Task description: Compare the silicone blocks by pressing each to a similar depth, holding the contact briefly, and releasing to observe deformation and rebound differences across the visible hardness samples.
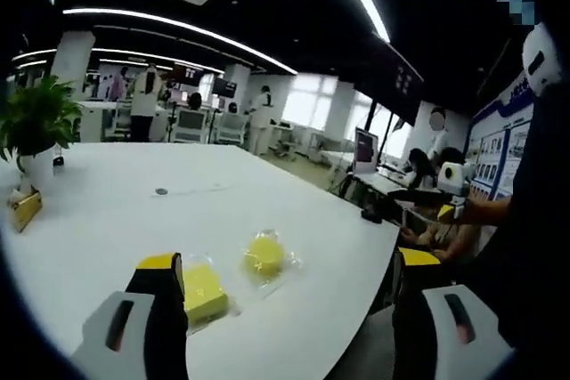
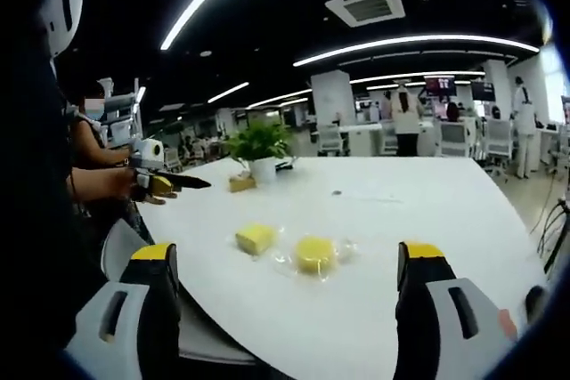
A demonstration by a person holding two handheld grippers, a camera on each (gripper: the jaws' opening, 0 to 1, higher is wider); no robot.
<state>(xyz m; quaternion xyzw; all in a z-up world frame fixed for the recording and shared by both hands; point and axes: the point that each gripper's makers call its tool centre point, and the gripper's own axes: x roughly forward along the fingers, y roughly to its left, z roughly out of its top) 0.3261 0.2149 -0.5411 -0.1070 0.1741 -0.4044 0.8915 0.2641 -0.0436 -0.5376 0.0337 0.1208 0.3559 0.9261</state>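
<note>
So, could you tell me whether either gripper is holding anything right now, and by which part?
Nothing is held: the left gripper and right gripper are open, clear of both yellow blocks.

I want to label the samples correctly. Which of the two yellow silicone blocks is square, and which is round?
The square block lies nearer the potted plant in the right gripper view. The round block beside it sits on clear wrapping with softer edges.

The tabletop point(image 2: 401, 211) is smooth, white and faintly glossy. Each yellow silicone block point(image 2: 256, 238) looks matt and rubbery, lying in clear, shiny, crinkled plastic wrap point(image 2: 343, 248). The right tool point(image 2: 289, 291) has matt black jaws with yellow tips and pale grey plastic housings.
</note>
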